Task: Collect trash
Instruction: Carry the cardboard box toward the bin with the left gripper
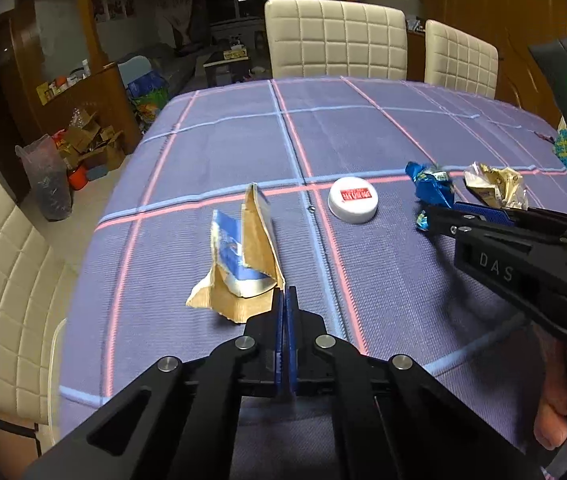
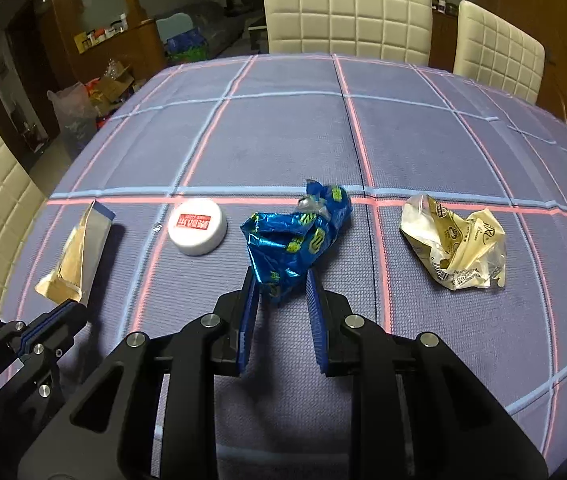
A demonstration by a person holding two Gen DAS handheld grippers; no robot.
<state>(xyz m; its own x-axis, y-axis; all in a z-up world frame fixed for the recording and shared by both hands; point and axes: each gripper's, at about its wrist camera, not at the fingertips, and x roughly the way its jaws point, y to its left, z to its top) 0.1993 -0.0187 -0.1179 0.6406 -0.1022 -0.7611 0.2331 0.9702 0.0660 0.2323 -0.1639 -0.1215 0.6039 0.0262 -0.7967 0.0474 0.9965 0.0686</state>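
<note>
The left gripper (image 1: 286, 294) has its jaws pressed together on the near corner of the torn cardboard packet (image 1: 243, 256), which stands up just ahead of the tips, its long side running away from them. Between the two grippers, a white lid (image 2: 197, 226) lies untouched on the tablecloth (image 2: 283, 140). The right gripper (image 2: 281, 282) is clamped on the lower end of the blue foil wrapper (image 2: 299, 236), whose length points straight forward from the jaws. The cream wrapper (image 2: 453, 244) lies to the right of these jaws, nearer to the right hand, so that hand should probably take it later.
</note>
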